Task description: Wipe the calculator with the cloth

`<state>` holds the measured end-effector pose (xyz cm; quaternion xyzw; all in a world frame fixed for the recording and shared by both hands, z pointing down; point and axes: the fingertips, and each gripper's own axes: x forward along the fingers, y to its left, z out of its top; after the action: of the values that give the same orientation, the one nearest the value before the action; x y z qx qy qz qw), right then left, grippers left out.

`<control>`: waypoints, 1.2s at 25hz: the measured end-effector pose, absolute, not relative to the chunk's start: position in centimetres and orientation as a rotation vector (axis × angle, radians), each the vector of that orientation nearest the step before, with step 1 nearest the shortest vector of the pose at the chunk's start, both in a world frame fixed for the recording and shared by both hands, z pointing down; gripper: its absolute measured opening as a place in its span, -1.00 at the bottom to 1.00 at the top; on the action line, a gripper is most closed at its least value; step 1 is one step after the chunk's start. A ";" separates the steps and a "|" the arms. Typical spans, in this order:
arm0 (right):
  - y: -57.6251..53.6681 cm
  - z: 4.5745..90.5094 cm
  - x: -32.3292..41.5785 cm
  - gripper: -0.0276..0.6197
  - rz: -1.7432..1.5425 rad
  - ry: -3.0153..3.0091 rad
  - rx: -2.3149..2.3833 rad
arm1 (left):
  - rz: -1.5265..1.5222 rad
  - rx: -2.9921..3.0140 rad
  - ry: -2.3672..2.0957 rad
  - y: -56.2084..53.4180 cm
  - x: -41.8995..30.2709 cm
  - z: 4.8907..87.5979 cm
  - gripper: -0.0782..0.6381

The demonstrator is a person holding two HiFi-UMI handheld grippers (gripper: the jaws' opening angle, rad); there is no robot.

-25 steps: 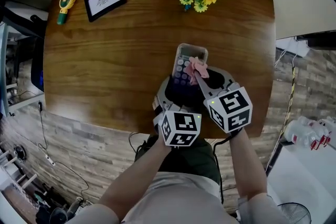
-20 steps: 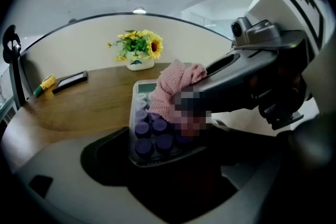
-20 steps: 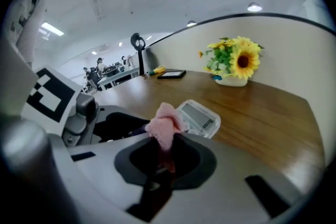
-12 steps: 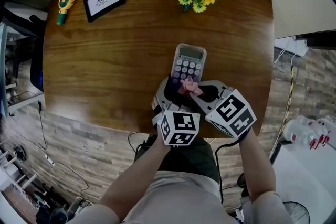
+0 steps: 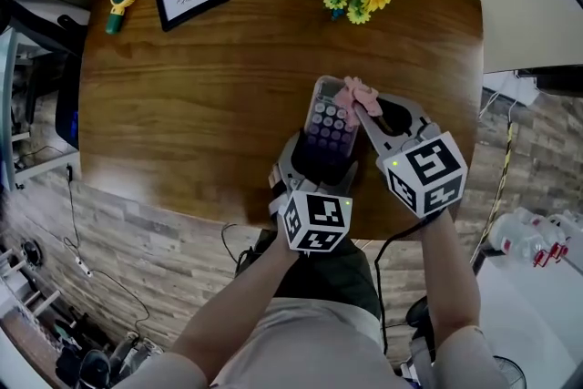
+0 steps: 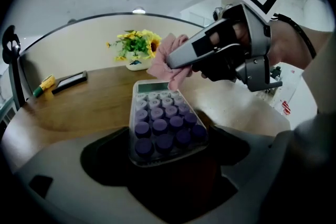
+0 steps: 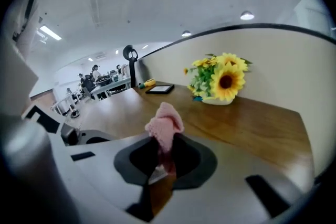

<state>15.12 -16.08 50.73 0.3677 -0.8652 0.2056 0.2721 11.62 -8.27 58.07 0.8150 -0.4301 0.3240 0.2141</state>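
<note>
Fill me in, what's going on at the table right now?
A person at the wooden table is working two handheld grippers. The left gripper is shut on the near end of the calculator, steadying it. The right gripper is shut on a pink cloth, which sits at the calculator's display end, mid-wipe by the look of it.
</note>
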 end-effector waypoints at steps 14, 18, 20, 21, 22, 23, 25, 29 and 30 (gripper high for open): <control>-10.9 54.3 9.1 -0.78 0.531 -2.329 0.658 | 0.901 2.264 -1.191 -8.3 11.5 58.1 0.52; -9.1 54.2 8.4 -0.78 0.580 -2.342 0.424 | 0.901 2.259 -1.188 -8.2 11.6 58.1 0.52; -7.9 54.2 8.2 -0.78 0.626 -2.344 0.272 | 0.902 2.259 -1.186 -8.2 11.6 58.1 0.52; -7.3 54.1 8.2 -0.78 0.643 -2.335 0.198 | 0.903 2.259 -1.186 -8.2 11.6 58.1 0.52; -6.6 54.0 8.4 -0.78 0.661 -2.320 0.123 | 0.903 2.260 -1.185 -8.2 11.6 58.1 0.52; -6.1 53.9 8.6 -0.78 0.677 -2.304 0.055 | 0.903 2.260 -1.185 -8.2 11.6 58.1 0.52; -5.7 53.6 9.2 -0.78 0.679 -2.290 -0.013 | 0.902 2.261 -1.185 -8.2 11.6 58.0 0.52; -9.0 52.3 11.3 -0.77 0.577 -2.330 0.191 | 0.901 2.264 -1.183 -8.2 11.6 58.0 0.52; -10.3 51.9 11.8 -0.76 0.530 -2.339 0.285 | 0.902 2.265 -1.184 -8.2 11.5 58.0 0.52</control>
<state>11.77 -10.27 51.92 0.1102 -0.9053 0.2049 0.3553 11.53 -8.22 58.03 0.8164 -0.4267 0.3250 0.2141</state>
